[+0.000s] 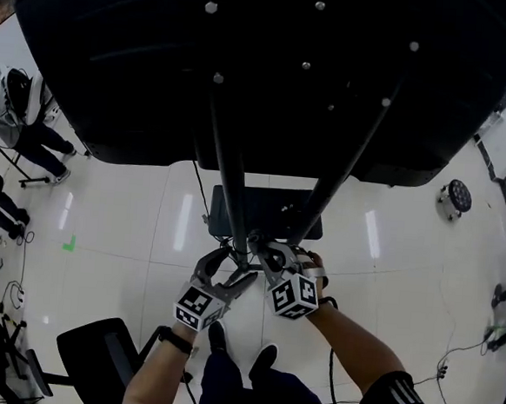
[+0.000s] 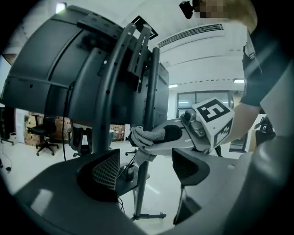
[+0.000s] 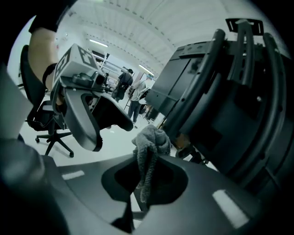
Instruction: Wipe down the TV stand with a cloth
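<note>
Seemingly, cloth (image 3: 151, 137) lies lengthwise along right hand-held gripper (image 3: 146, 170), bunched end outward.

Glossy white floor (image 1: 120, 230), black office chair (image 2: 45, 134), ceiling light (image 2: 173, 86).

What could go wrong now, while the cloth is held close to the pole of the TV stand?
1. The right tool pinches only a fold of the grey cloth; rubbing on the pole may pull it out.
2. The open, empty left tool sits very near the right one; they might knock together.
3. A thin cable hangs beside the pole and could be snagged.
</note>
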